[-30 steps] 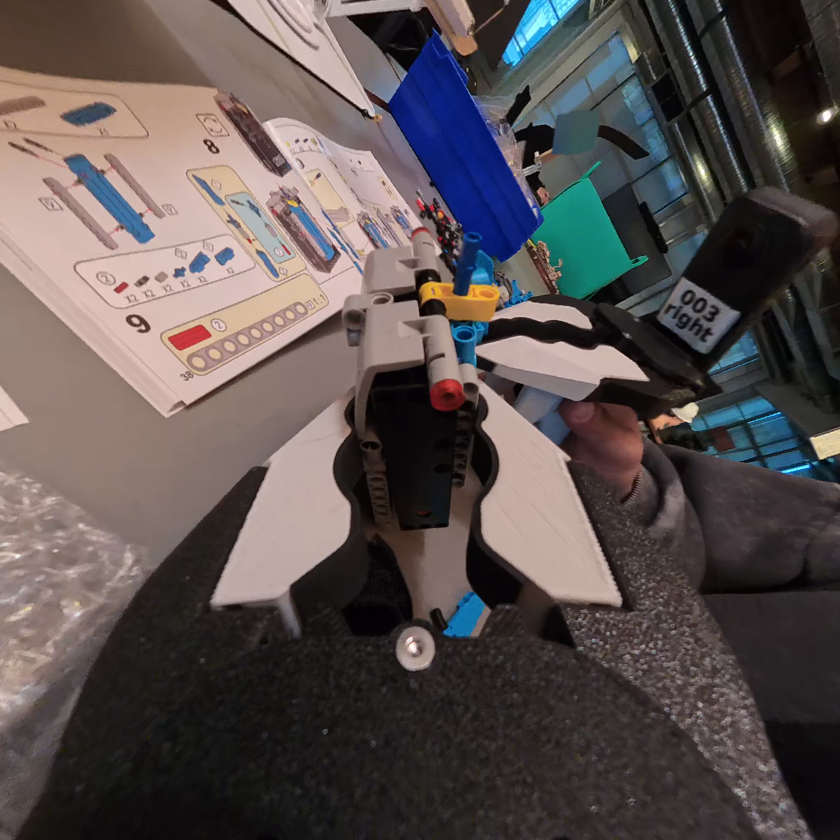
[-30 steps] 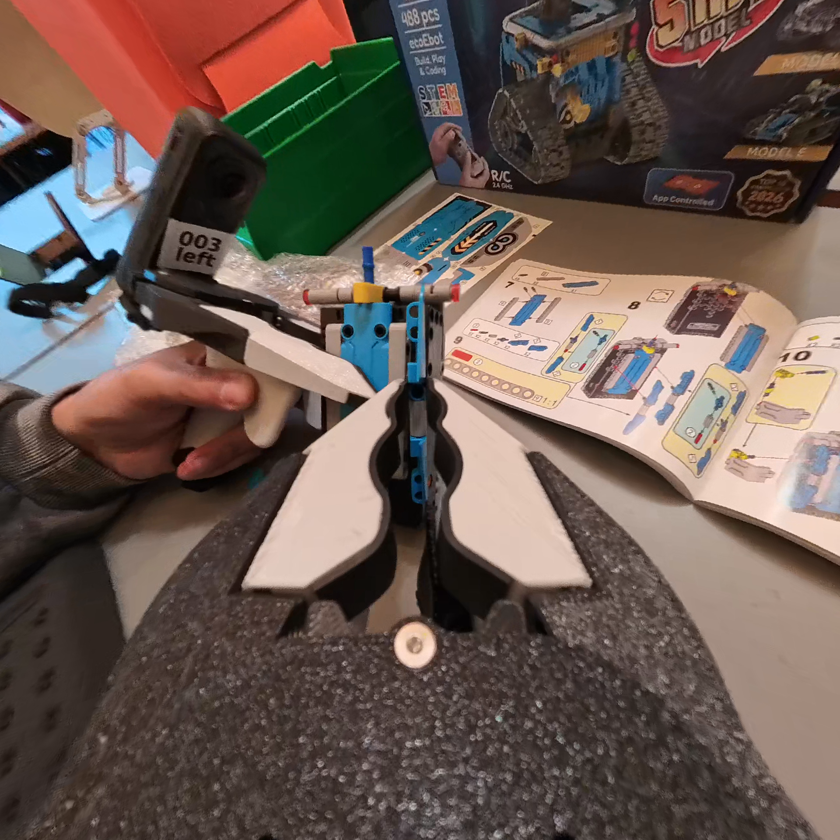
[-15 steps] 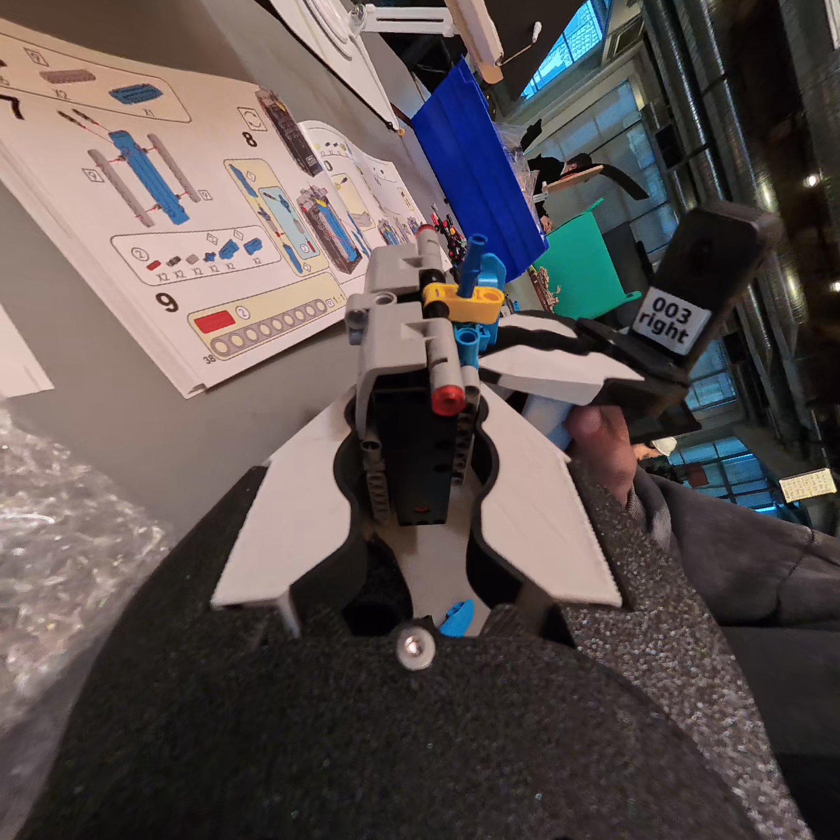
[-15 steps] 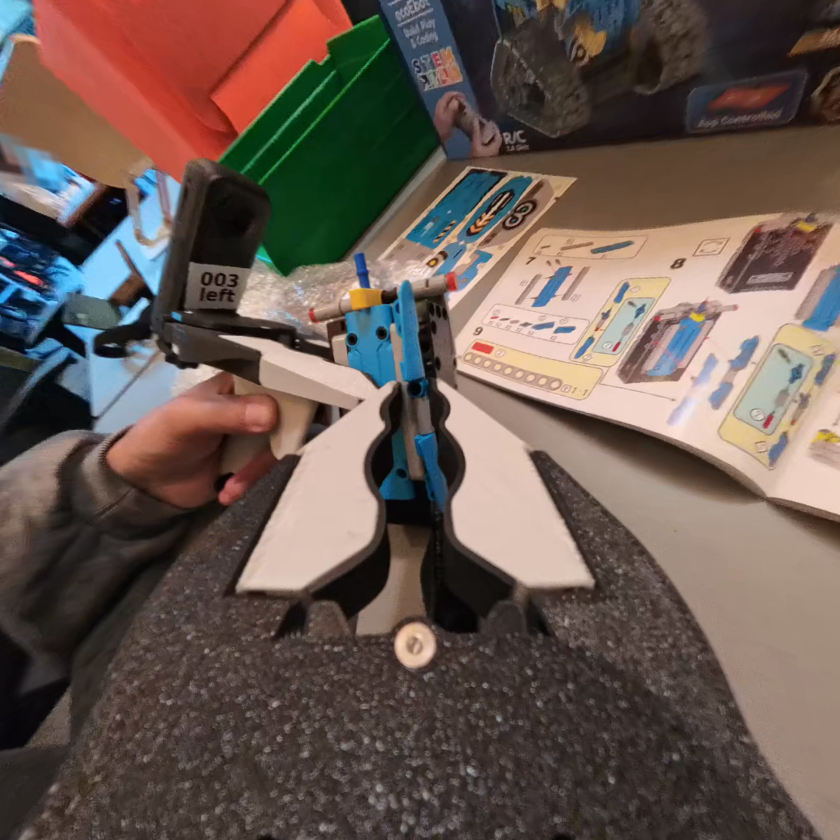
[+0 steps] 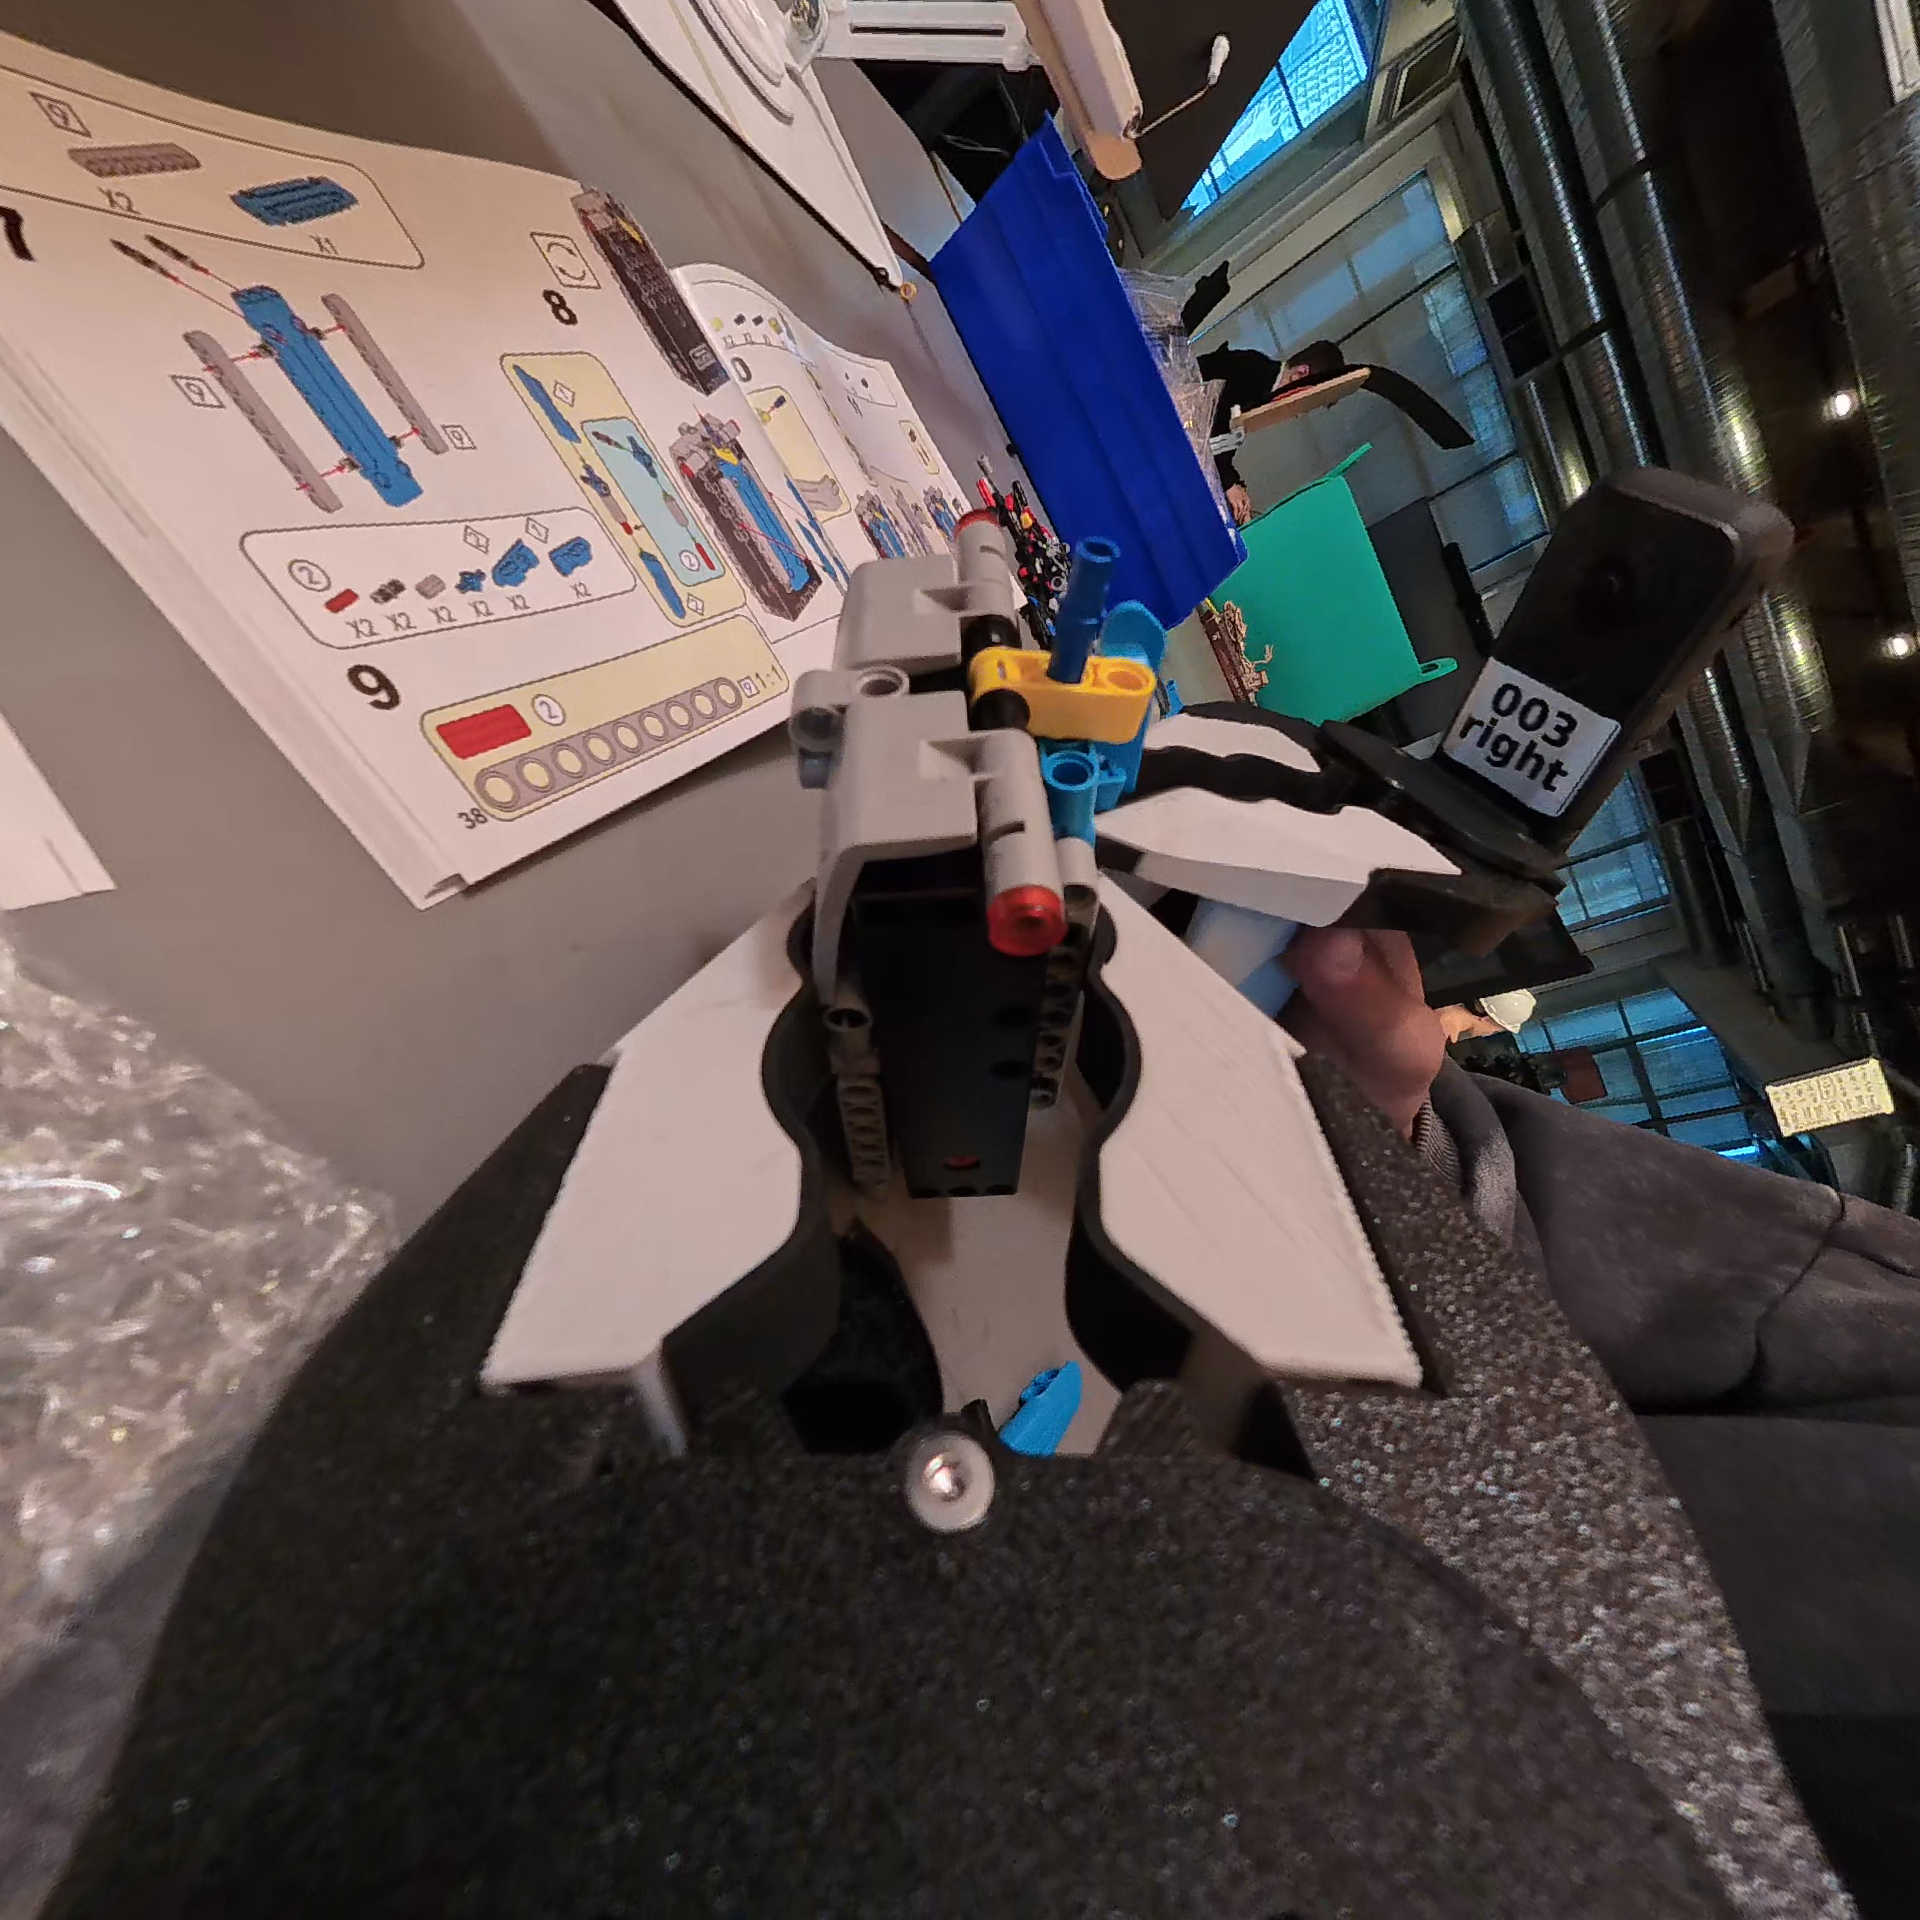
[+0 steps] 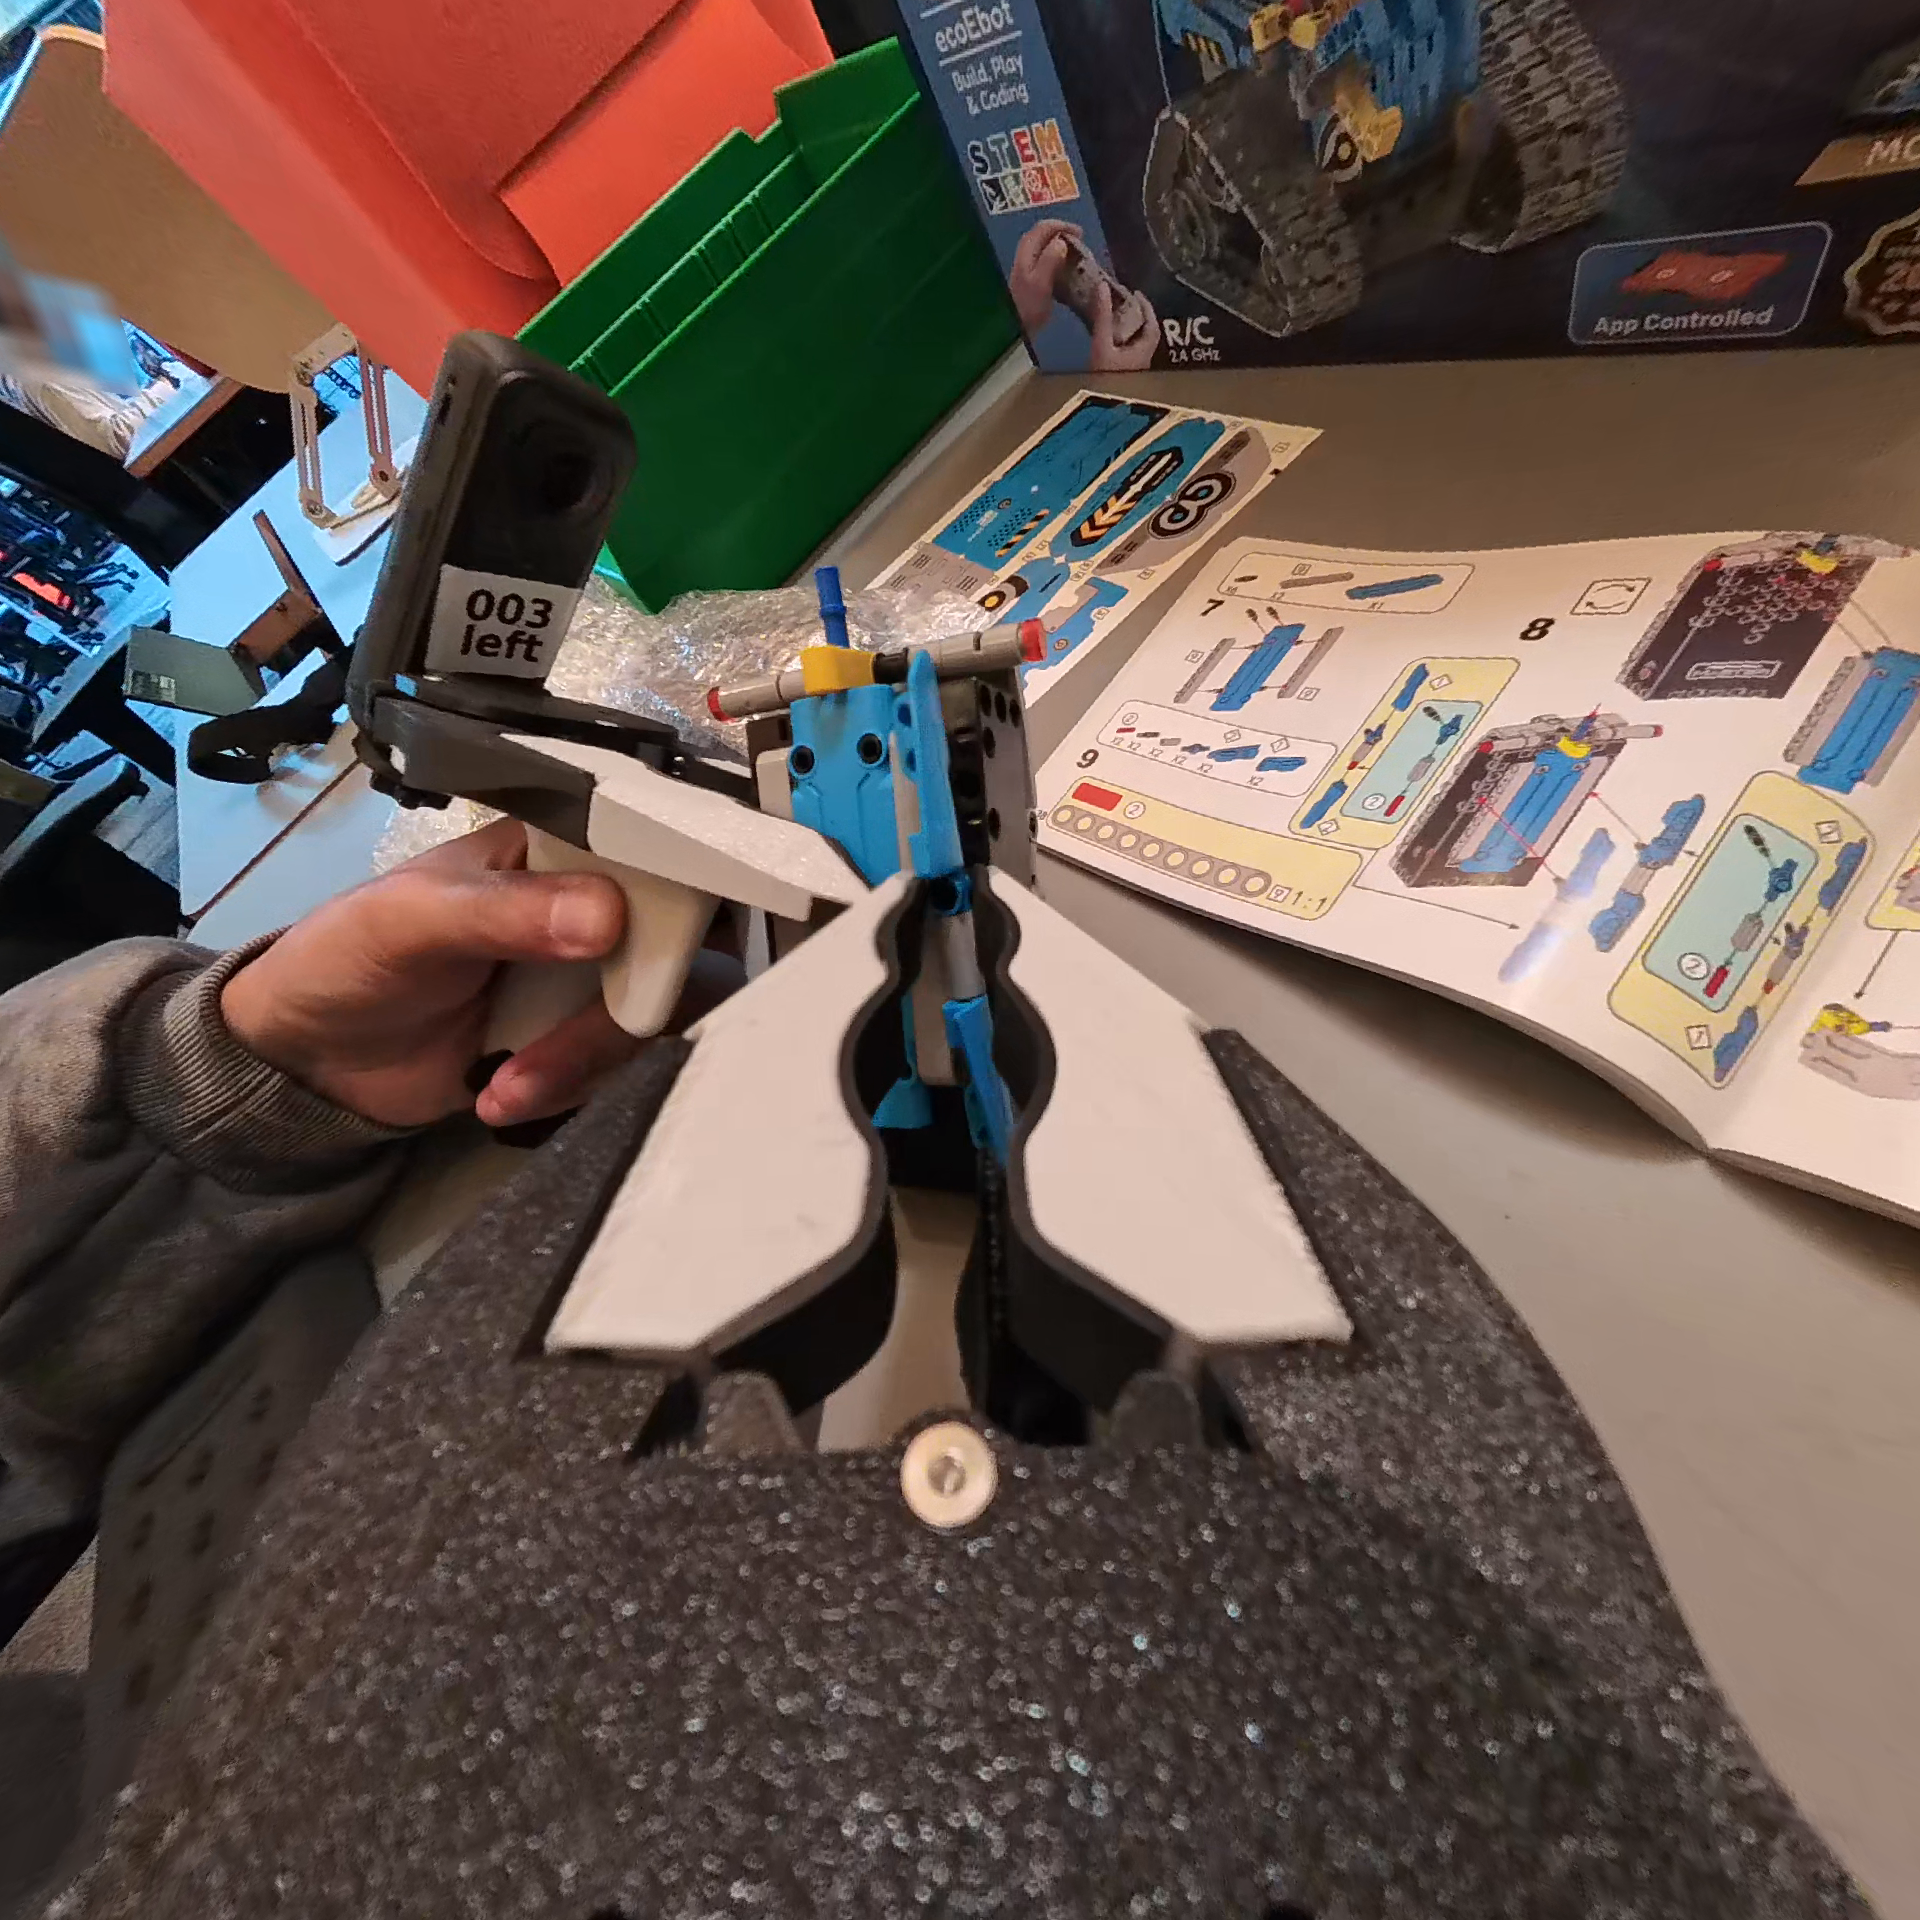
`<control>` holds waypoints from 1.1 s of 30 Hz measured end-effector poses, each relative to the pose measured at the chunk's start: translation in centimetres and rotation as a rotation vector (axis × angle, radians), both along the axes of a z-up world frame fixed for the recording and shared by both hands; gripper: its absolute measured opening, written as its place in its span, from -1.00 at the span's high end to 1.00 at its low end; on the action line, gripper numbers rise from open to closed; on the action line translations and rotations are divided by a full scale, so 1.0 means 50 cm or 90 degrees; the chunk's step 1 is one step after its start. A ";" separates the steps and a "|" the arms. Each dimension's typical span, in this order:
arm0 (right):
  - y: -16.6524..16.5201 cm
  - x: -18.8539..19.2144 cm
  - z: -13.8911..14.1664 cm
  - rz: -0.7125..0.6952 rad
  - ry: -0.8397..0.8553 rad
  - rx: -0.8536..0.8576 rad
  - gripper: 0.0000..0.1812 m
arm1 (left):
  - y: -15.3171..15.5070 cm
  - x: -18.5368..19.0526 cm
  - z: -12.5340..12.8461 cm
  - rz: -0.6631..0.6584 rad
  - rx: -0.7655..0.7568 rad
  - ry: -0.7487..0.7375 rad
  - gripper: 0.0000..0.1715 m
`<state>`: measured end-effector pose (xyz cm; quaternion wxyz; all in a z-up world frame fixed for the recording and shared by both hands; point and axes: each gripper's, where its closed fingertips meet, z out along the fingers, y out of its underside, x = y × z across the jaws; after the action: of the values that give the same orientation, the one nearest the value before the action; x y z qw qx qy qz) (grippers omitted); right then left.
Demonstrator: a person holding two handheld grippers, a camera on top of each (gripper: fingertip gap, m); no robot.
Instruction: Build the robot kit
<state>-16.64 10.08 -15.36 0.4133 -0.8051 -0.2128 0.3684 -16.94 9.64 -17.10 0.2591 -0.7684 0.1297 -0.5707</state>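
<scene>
Gripping a partly built brick model (image 5: 935,935) from two sides above a grey table (image 5: 312,987): the left gripper (image 5: 951,914) clamping its white fingers (image 5: 665,1174) on the black block and grey frame of the model, the right gripper (image 6: 940,883) closing from the other side on a blue beam (image 6: 961,997) fixed to the model's blue face. Carrying across the top of the model a grey axle (image 5: 1003,821) with a red tip (image 5: 1023,920), a yellow connector (image 5: 1070,681) threaded on it and a dark blue pin (image 5: 1081,592) standing up through that connector. Showing, in the left wrist view, the right gripper (image 5: 1132,800) coming in from the right, held by a hand (image 5: 1361,997) in a grey sleeve; showing, in the right wrist view, the left gripper (image 6: 831,883) coming in from the left, held by a hand (image 6: 436,997), also in a grey sleeve. Lying open on the table just beyond the model, an instruction booklet (image 6: 1558,810), with a sticker sheet (image 6: 1081,509) beside it and crumpled bubble wrap (image 6: 707,634) near the left gripper. Standing farther back, a green bin (image 6: 790,343), an orange box (image 6: 416,156) and the printed toy box (image 6: 1455,177); leaning in the distance of the left wrist view, a blue panel (image 5: 1070,395) with a teal bin (image 5: 1320,613) behind it.
</scene>
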 end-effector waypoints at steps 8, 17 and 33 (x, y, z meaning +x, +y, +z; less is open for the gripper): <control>0.009 -0.002 0.005 0.018 0.020 -0.078 0.92 | -0.003 0.003 -0.002 -0.007 -0.015 -0.008 0.49; 0.005 -0.031 0.028 0.038 -0.059 -0.172 0.92 | 0.003 -0.024 0.033 0.003 -0.132 -0.157 0.48; -0.001 -0.060 0.072 -0.017 -0.161 -0.141 0.89 | -0.006 -0.043 0.076 -0.007 -0.179 -0.286 0.48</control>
<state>-19.63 10.05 -11.78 0.2970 -0.8885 -0.2105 0.2795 -19.09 9.31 -13.28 0.1691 -0.6503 -0.0070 -0.7406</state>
